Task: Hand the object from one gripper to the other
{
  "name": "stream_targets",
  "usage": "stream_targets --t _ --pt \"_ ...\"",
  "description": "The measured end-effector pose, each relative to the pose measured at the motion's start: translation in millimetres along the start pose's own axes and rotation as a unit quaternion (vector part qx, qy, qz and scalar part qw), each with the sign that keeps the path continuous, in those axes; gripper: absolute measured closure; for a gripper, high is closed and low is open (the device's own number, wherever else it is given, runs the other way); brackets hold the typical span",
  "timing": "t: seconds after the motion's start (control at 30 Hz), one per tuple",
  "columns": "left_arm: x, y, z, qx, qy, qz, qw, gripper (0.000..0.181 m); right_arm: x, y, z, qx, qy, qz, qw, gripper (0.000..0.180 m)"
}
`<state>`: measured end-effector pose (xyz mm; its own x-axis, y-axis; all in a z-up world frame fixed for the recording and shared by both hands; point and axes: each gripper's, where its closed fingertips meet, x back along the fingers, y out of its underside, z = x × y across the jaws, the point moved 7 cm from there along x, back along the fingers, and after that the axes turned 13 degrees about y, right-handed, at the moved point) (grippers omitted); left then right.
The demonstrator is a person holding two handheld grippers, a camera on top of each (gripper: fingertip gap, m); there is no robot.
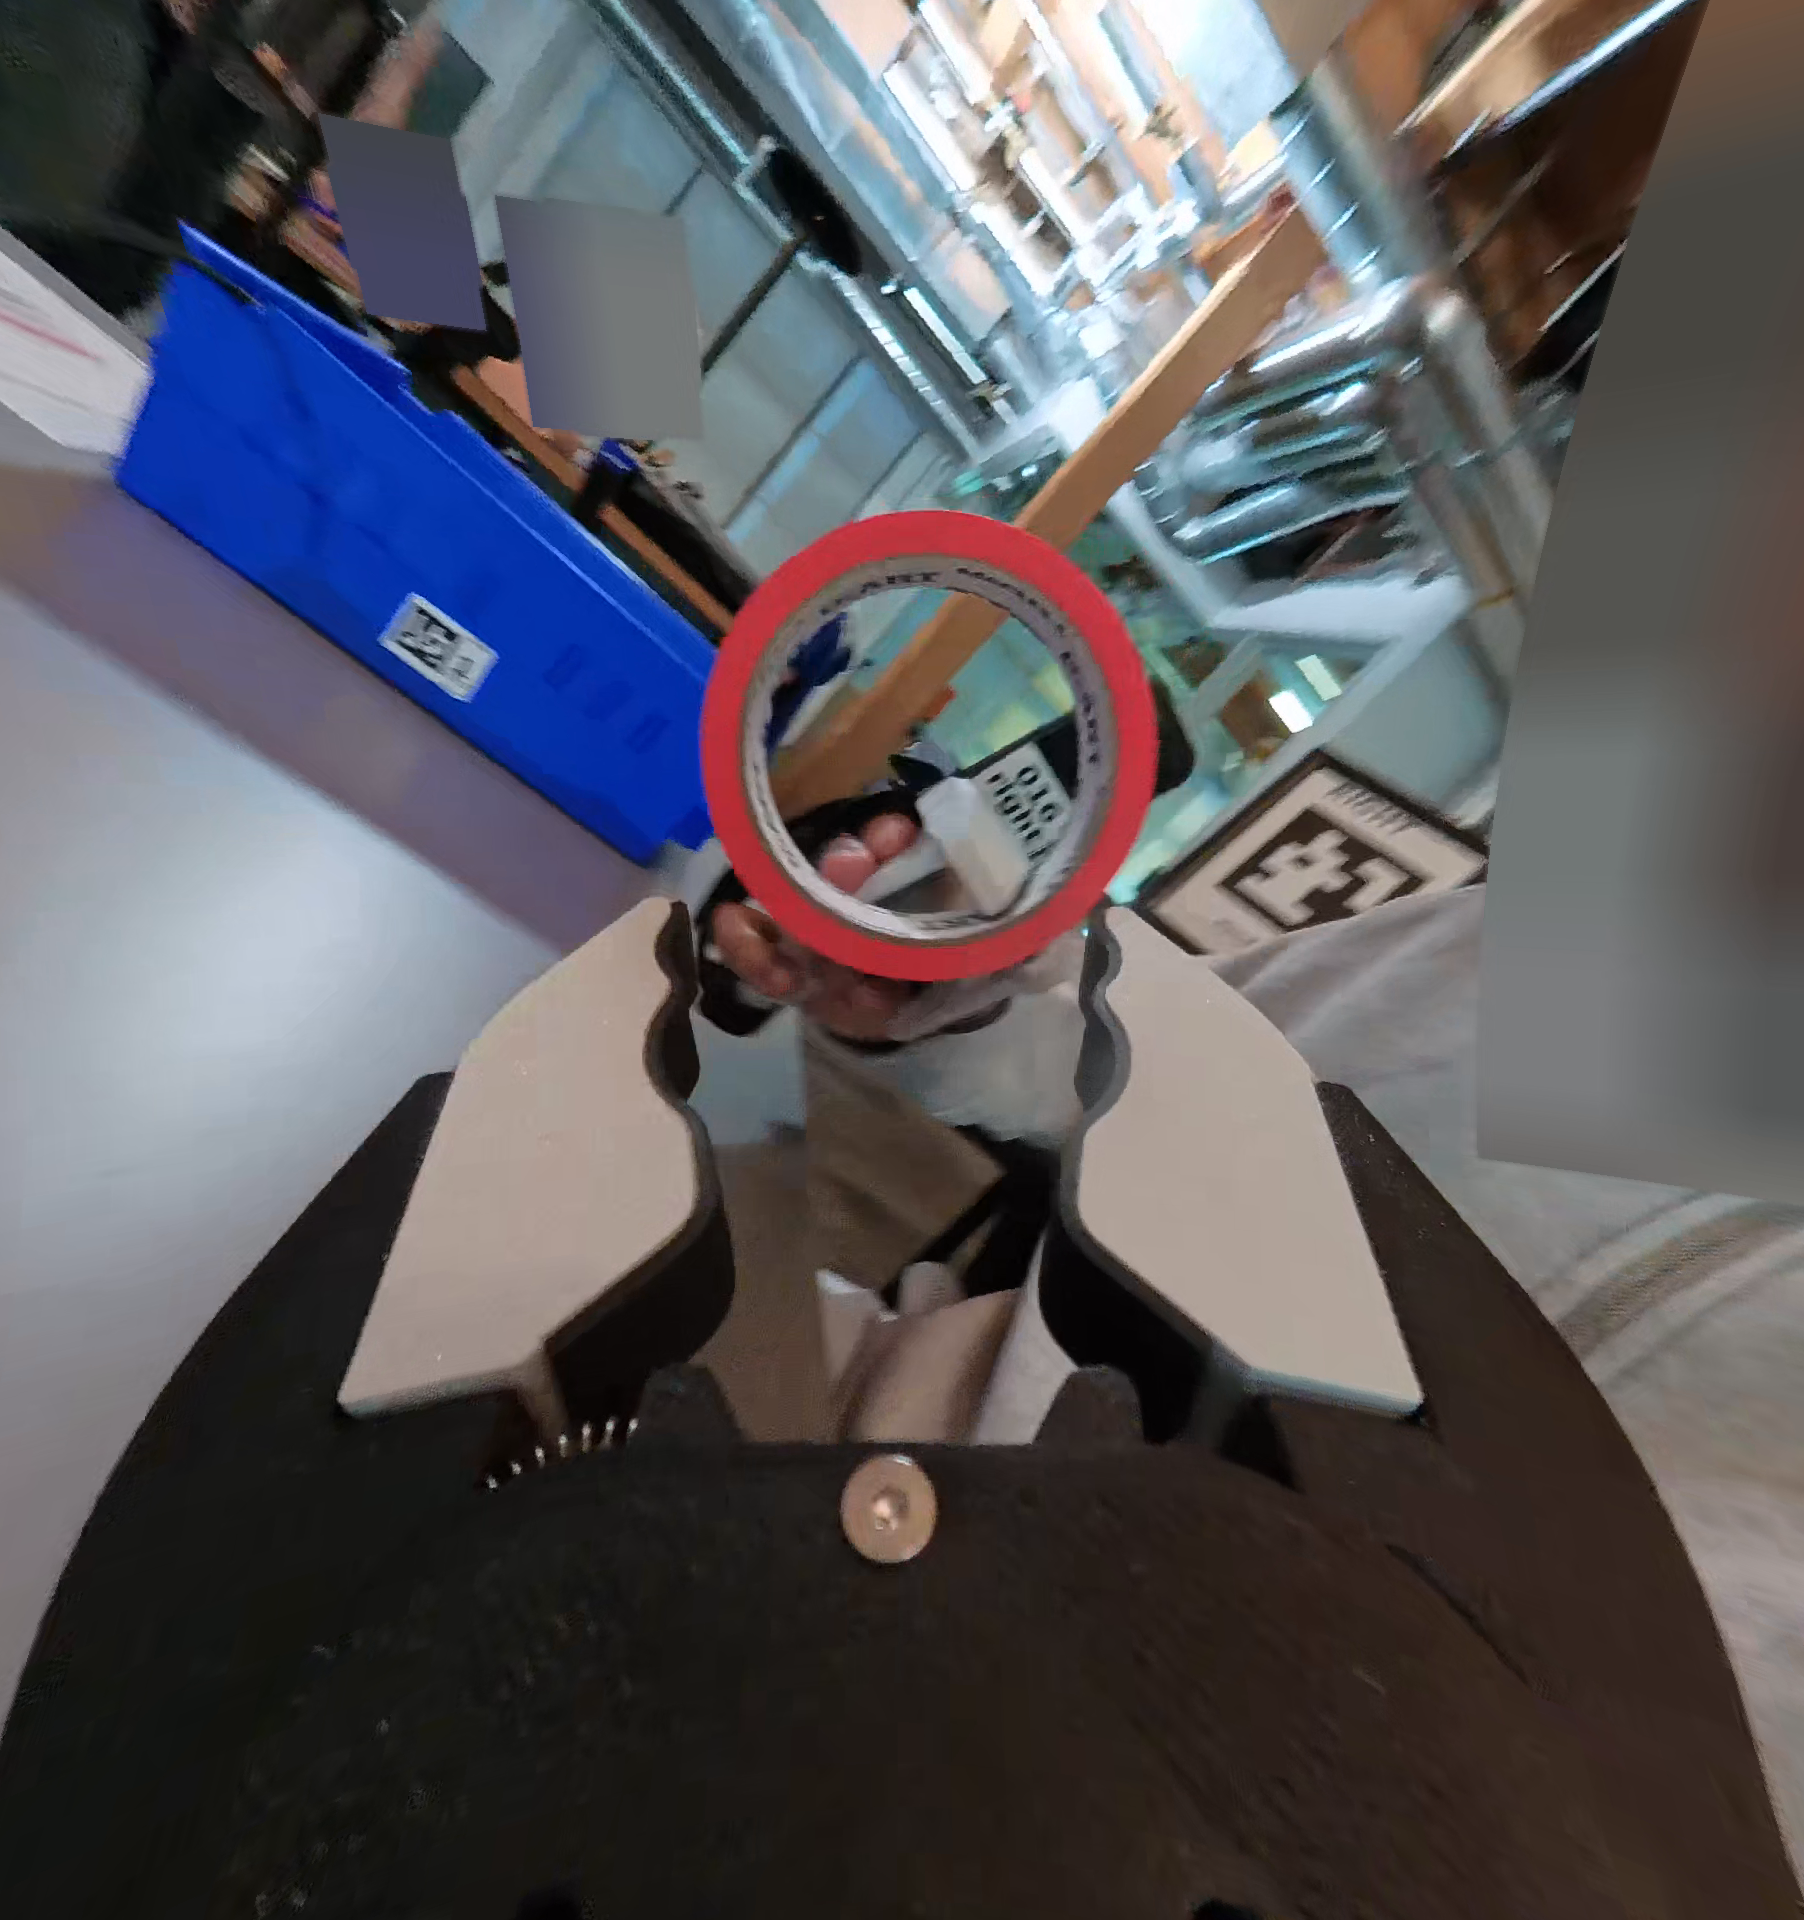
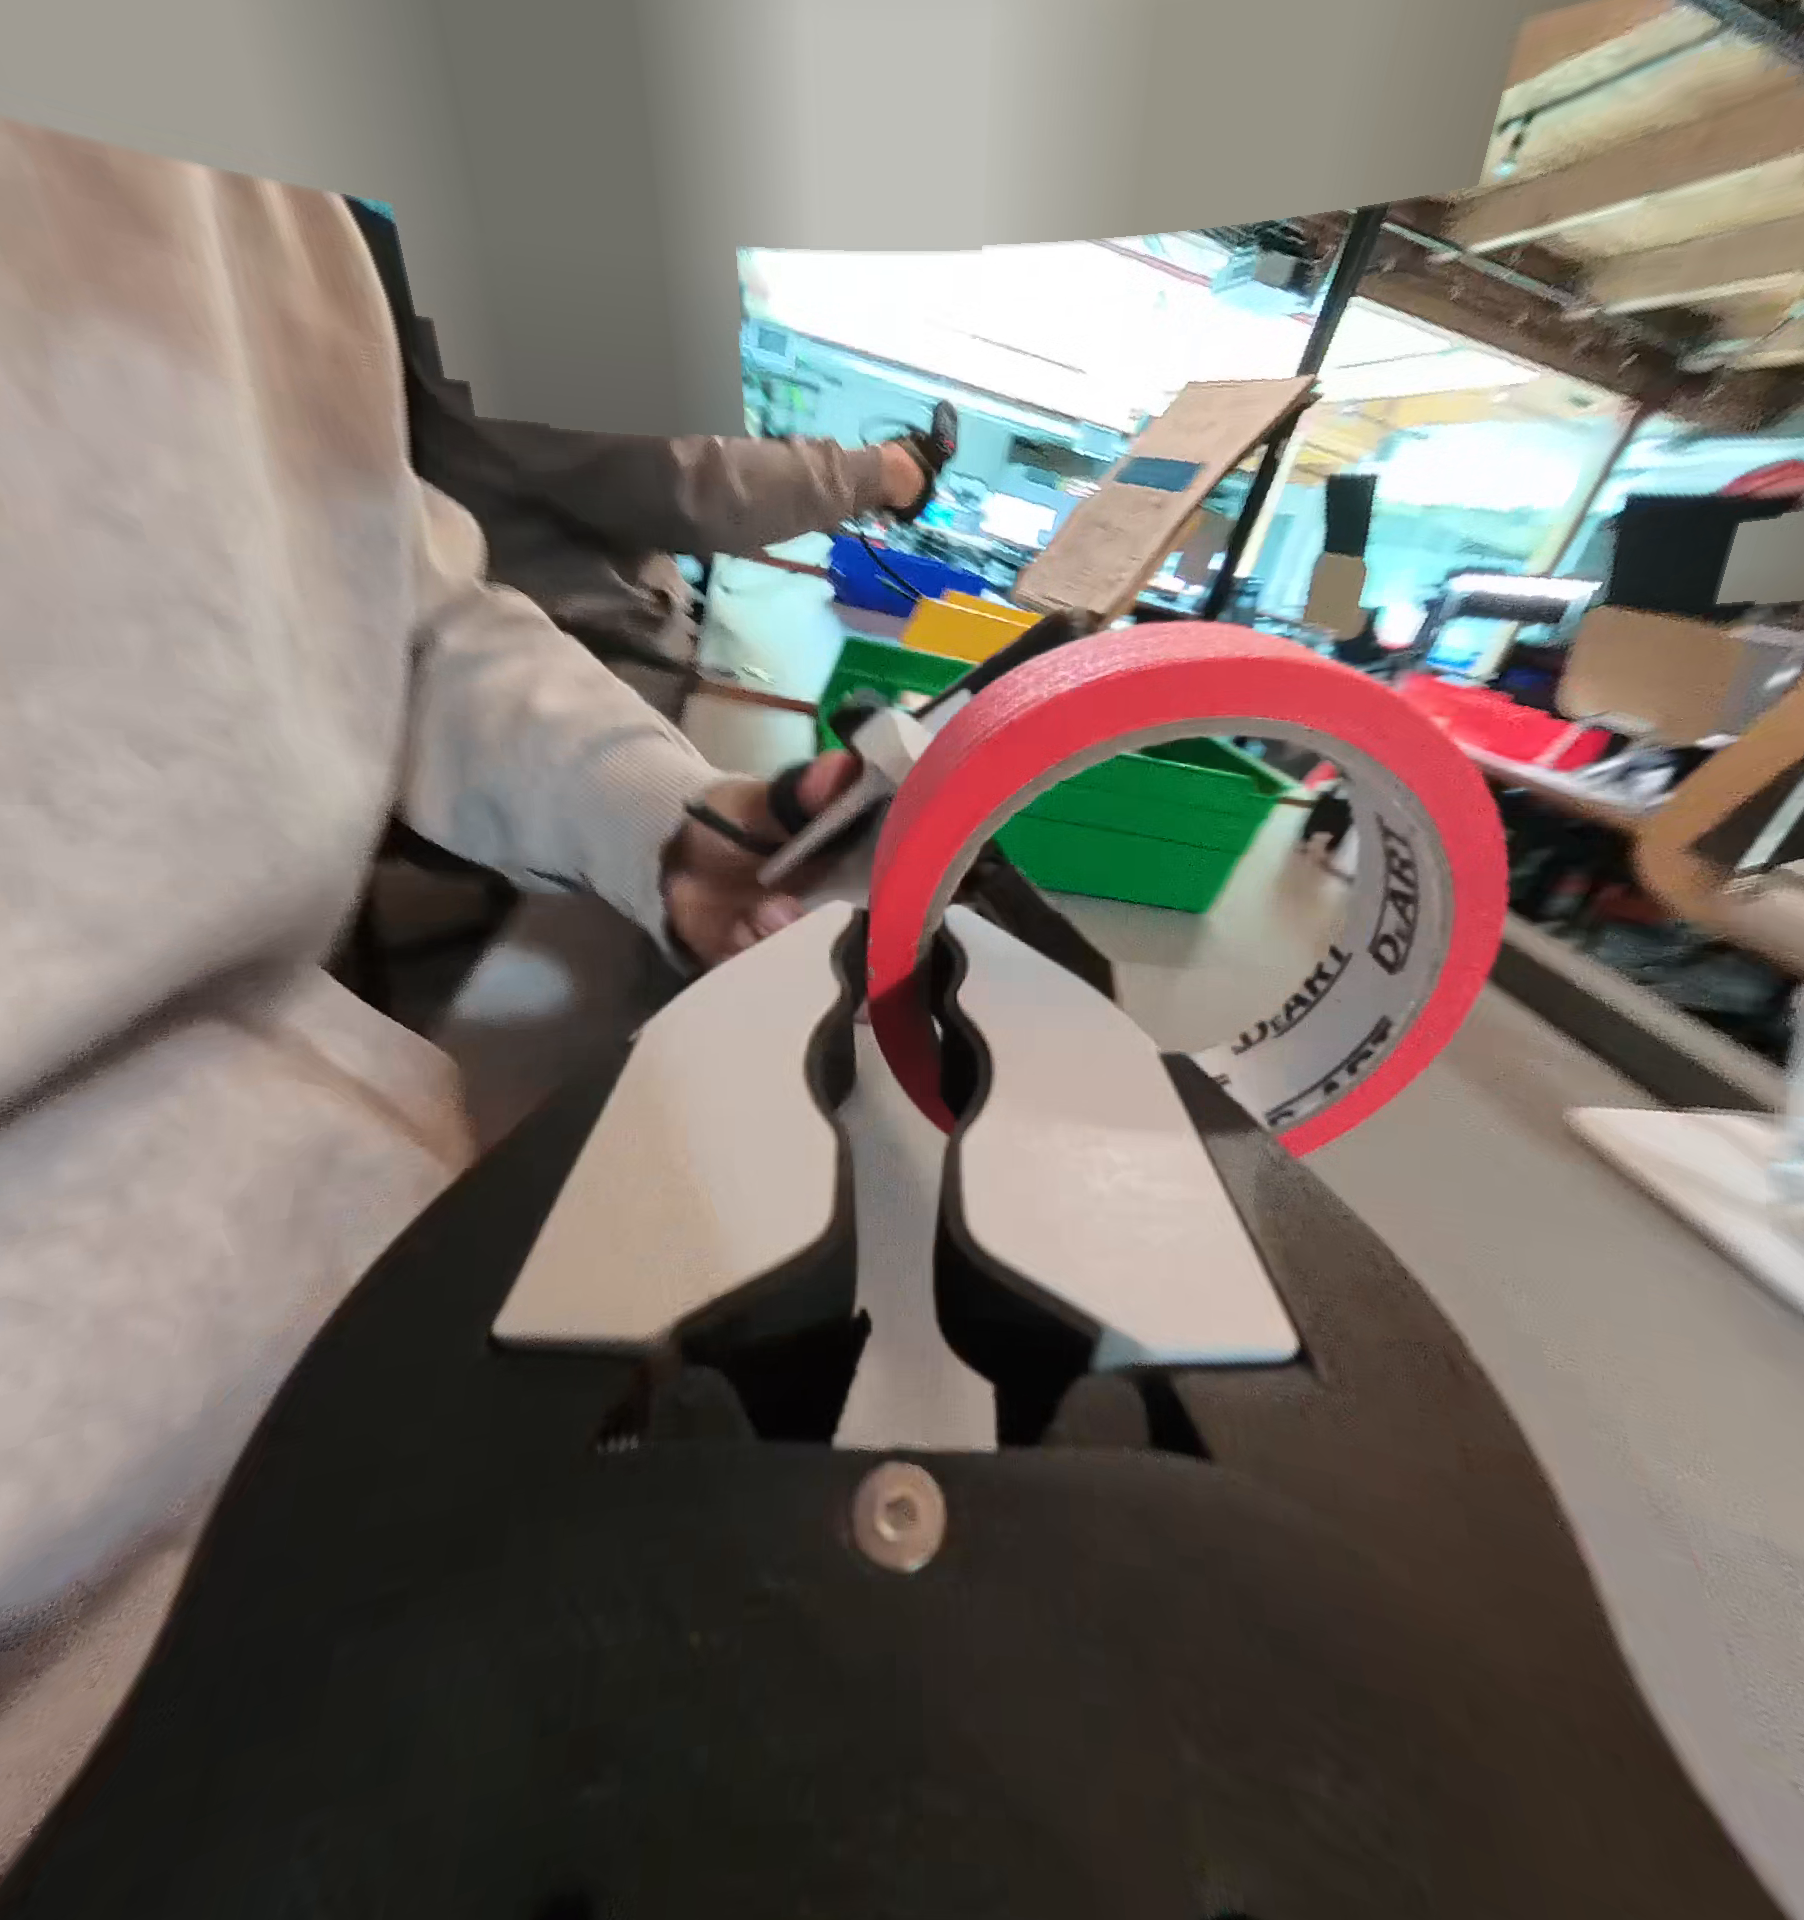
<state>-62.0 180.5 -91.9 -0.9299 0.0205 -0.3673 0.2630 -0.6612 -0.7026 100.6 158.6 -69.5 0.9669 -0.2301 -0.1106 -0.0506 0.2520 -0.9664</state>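
Right wrist view, nearest: right gripper (image 2: 903, 971) clamped on the wall of the red tape roll (image 2: 1189, 883), jaws pinched together on its near edge, roll standing up and out to the right of the fingers.
Right wrist view, farther: hand (image 2: 732, 883) in a pale sleeve (image 2: 524, 748) holding the other tool behind the roll; green bin (image 2: 1137, 821) on the table beyond.
Left wrist view, nearest: left gripper (image 1: 887, 925) with jaws spread wide and empty.
Left wrist view, ahead: red tape roll (image 1: 929, 745) face-on just past the fingertips, not yet between them.
Left wrist view, far: blue bin (image 1: 389, 582) on the table, shelving behind.
Step in hand: likely the approach before the take.
Doing it well: advance left fingers to straddle the free wall opposite the right pinch; close fully before easing the right grip; keep the roll steady.
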Motion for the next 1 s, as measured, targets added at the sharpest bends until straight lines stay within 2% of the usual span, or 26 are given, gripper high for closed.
stream_targets --t 0.17,0.33,0.63,0.77,0.93,1.0 --pt "-0.2 0.2 0.5 -0.11 -0.091 -0.059 0.988 0.123 -7.4 -1.1 -13.3 -0.132 -0.07 0.001 0.989 0.168" --pt "-2.7 3.0 4.4 -0.141 -0.09 -0.086 0.982 0.143 -16.0 0.8 -27.7 -0.183 -0.112 -0.011 0.977 0.168" --pt "-1.8 6.0 4.4 -0.171 -0.107 -0.121 0.972 0.161 -21.2 1.8 -36.3 -0.203 -0.131 -0.021 0.97 0.168" --pt "-0.3 5.7 3.2 -0.163 -0.107 -0.112 0.974 0.169 -21.6 0.7 -37.8 -0.203 -0.135 -0.019 0.97 0.168" --pt "-0.3 5.4 3.5 -0.156 -0.103 -0.11 0.976 0.171 -21.6 -0.3 -38.7 -0.2 -0.132 -0.011 0.971 0.168" --pt "-0.2 4.8 3.5 -0.153 -0.105 -0.109 0.977 0.171 -20.7 -0.8 -37.4 -0.171 -0.12 -0.003 0.978 0.163"
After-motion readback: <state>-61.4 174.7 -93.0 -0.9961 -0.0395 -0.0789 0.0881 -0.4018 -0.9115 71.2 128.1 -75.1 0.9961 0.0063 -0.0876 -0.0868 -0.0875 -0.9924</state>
